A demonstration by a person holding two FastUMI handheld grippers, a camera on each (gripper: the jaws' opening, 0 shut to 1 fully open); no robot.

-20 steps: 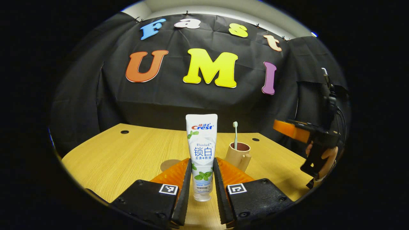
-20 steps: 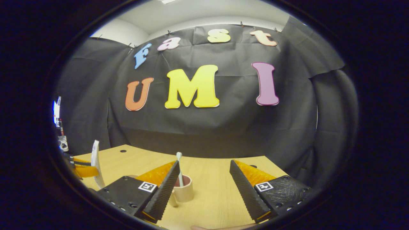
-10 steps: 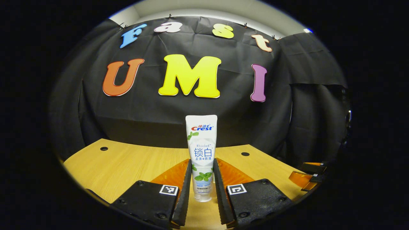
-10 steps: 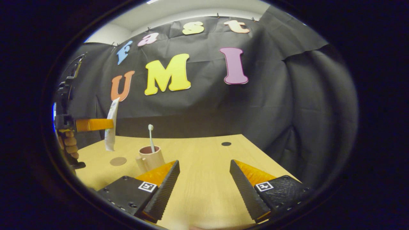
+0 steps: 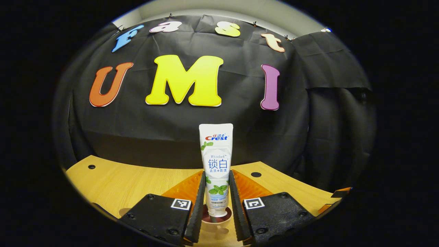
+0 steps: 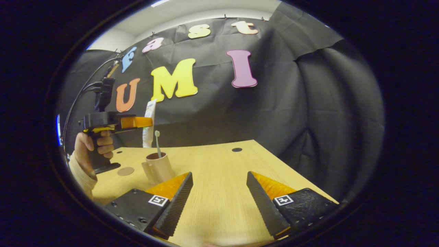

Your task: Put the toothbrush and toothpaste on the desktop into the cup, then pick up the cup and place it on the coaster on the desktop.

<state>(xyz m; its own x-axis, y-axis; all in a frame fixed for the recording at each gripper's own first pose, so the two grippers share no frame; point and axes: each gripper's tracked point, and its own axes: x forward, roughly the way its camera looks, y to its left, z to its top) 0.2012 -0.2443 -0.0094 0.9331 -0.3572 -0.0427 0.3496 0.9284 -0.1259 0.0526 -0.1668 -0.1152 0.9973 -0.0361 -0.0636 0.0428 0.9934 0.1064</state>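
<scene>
My left gripper (image 5: pixel 217 197) is clamped on the toothpaste (image 5: pixel 216 161), both fingers pressing its lower body, tube upright with the cap end down. I hold it vertical so it can drop cap-first into the cup (image 5: pixel 215 219), whose rim shows at the bottom centre of the left gripper view, directly under the cap; the cap looks just at or above the mouth, contact not resolvable. In the right gripper view the same arrangement sits at middle left: left gripper (image 6: pixel 145 121) with the tube hanging over the cup (image 6: pixel 157 167), and the toothbrush (image 6: pixel 157 142) already standing in the cup, head up. Coaster (image 6: pixel 126 171) lies flat on the desktop (image 6: pixel 219 178) just left of the cup, apart from it, beside the hand (image 6: pixel 94 147) holding the left tool. My right gripper (image 6: pixel 219 197) has its fingers apart, holding nothing, low over bare wood at the bottom of its view, kept clear so the drop is unobstructed. Count: one toothpaste, one toothbrush, one cup, one coaster, two grippers. Judgement: brush step done, paste step in hand; cup-to-coaster transfer not yet begun.
</scene>
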